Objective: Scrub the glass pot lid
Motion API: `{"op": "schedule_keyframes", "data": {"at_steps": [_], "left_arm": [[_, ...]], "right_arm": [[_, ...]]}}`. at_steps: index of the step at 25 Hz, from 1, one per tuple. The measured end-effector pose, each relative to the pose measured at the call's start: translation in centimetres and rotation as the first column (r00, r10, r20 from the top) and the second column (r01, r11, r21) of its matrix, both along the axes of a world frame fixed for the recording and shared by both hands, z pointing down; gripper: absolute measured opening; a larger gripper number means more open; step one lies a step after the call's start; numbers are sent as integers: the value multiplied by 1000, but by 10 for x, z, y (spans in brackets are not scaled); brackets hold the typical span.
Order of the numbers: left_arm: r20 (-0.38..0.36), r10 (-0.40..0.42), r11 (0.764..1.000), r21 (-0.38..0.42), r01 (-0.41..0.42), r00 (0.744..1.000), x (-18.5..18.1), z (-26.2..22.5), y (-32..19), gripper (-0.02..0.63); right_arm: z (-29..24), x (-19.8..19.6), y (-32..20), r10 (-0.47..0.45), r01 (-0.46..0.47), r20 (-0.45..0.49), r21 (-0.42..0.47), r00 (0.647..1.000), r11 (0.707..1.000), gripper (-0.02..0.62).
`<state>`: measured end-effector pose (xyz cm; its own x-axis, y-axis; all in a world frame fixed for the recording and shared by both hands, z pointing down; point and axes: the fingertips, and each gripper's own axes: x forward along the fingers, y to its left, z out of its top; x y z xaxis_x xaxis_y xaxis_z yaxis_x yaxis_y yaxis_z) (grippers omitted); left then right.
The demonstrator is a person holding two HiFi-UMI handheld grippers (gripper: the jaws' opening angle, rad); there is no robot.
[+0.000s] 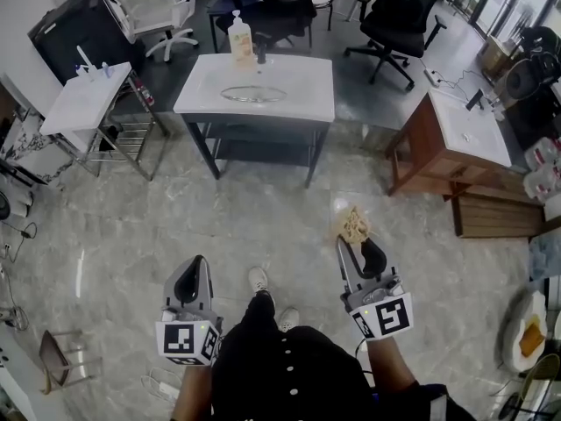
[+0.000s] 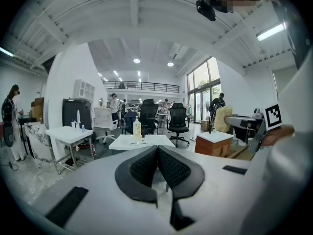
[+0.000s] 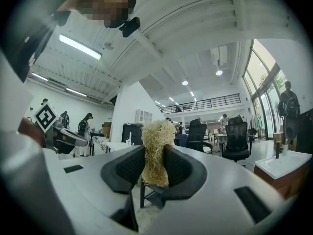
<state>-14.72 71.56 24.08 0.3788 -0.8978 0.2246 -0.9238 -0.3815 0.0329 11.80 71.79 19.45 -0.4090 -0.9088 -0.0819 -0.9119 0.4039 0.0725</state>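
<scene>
Closest to us, at 6 o'clock in the head view, is our own dark buttoned top (image 1: 279,358), with two pale shoes (image 1: 258,279) showing just beyond it on the marbled floor (image 1: 131,226).

At 7 o'clock we hold the left hand-held gripper (image 1: 193,272). Its own view shows the two black ribbed pads pressed together with nothing between them. At 5 o'clock is the right hand-held gripper (image 1: 357,251), its jaws closed on a fibre scrubber (image 1: 355,225). The straw-coloured tuft stands up between the pads and sticks out past their tips. Both hand-held grippers hang over bare floor, well apart from the furniture ahead.

Farther off, at 10 o'clock, stands a small white desk (image 1: 83,103) on a metal frame, with a few small items on top that we cannot make out. At 12 o'clock is the larger white desk (image 1: 302,86) on dark legs. The glass pot lid (image 1: 253,94) lies flat near the middle of it. Behind the lid, toward the far edge, a soap bottle (image 1: 241,40) stands upright with a dark fixture (image 1: 260,55) just beside it. At 1 o'clock, behind that desk, is a black office chair (image 1: 399,16). At 2 o'clock stands a wooden cabinet (image 1: 421,152) with a white top.
</scene>
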Motion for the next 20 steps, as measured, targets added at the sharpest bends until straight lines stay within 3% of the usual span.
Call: {"op": "schedule_keyframes", "data": {"at_steps": [20], "left_arm": [[-30,54,998,19,-53,998,-24,-8,-177,25]], "right_arm": [[-13,-30,-166,31,-30,-41,20,999,999,129]]}}
